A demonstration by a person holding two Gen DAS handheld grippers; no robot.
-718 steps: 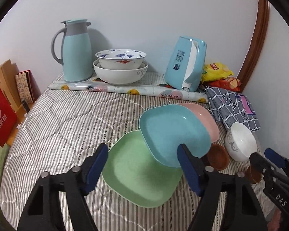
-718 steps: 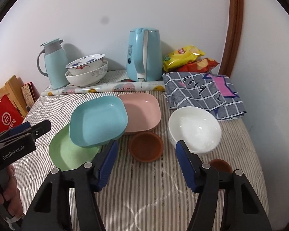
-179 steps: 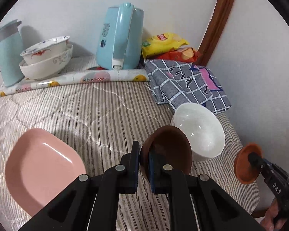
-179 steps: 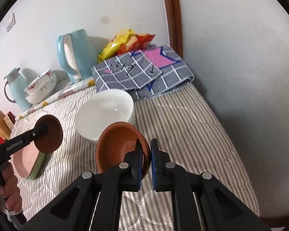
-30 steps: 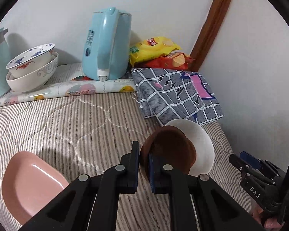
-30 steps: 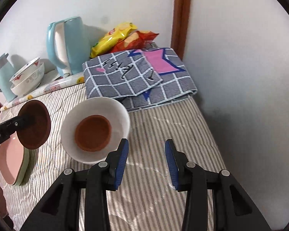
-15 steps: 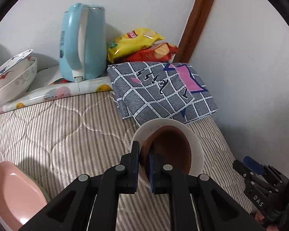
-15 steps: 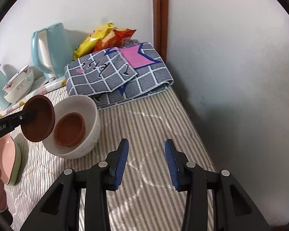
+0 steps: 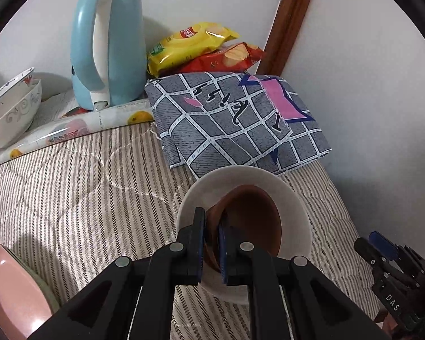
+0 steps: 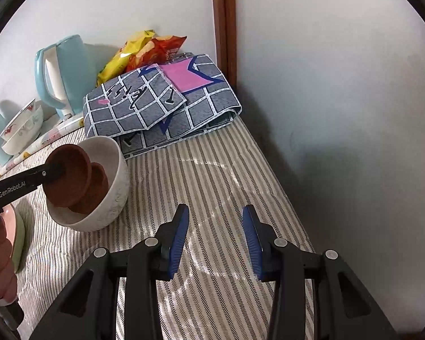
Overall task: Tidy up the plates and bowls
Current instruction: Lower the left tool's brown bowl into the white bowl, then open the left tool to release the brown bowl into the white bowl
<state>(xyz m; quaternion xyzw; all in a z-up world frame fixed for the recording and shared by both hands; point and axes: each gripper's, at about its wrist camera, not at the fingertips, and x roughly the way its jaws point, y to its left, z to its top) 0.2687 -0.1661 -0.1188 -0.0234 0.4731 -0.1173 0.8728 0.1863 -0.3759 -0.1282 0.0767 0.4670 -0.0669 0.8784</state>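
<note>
Jaws of left gripper [image 9: 211, 250] on brown bowl [image 9: 250, 218] rim, inside white bowl [image 9: 293, 198].

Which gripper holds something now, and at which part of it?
The left gripper holds a brown dish by its rim, over the white bowl. The right gripper is open and holds nothing.

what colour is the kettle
Light blue kettle with a white handle strip, clearest in the left wrist view.

**Hidden and cut off**

The white bowl [image 9: 294, 204] has its near rim covered by the left gripper [image 9: 211, 243]. A second brown dish [image 10: 99, 181] sits mostly behind the held brown dish [image 10: 68, 170]. The pink plate [image 9: 11, 297] and stacked bowls [image 9: 11, 107] run off the left edge. Print on the snack bags [image 9: 195, 48] looks too small to read.
</note>
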